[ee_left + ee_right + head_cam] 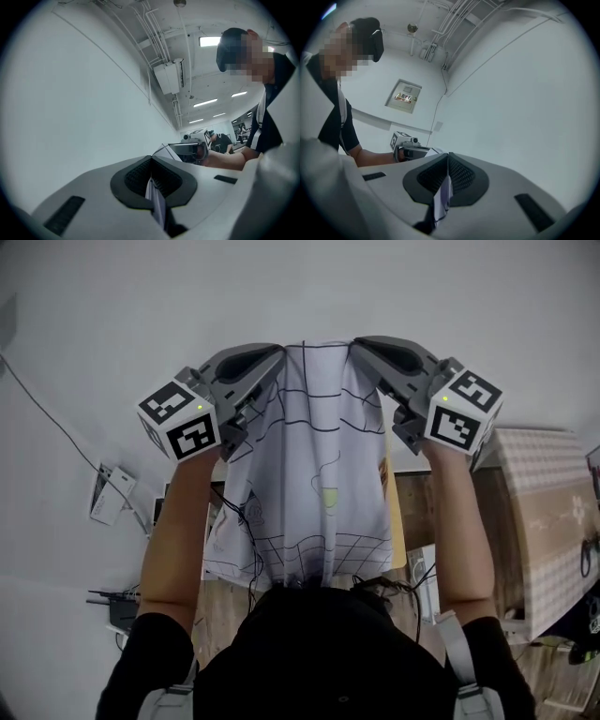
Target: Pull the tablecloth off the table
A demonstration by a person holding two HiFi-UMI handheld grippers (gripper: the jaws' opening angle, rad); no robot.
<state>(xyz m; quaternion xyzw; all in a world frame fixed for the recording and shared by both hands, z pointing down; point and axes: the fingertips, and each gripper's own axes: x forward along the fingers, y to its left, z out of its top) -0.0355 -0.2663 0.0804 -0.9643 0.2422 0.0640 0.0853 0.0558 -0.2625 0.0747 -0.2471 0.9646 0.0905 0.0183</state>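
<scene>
A white tablecloth [319, 474] with thin black grid lines hangs in the air between the two raised grippers and drapes down toward the person's chest. My left gripper [272, 357] is shut on its top left edge, and my right gripper [361, 345] is shut on the top right edge. In the left gripper view a strip of the cloth [157, 204] is pinched between the closed black pads [133, 178]. The right gripper view shows the same, with the cloth [442, 199] squeezed between its pads [461, 176]. Both grippers point up along a white wall.
Below the cloth lies a wooden tabletop [417, 521]. A surface with a checked cover [544, 502] stands at the right. A white power strip [111, 491] and cables [47, 413] lie at the left, with a black device [122, 613] nearer me.
</scene>
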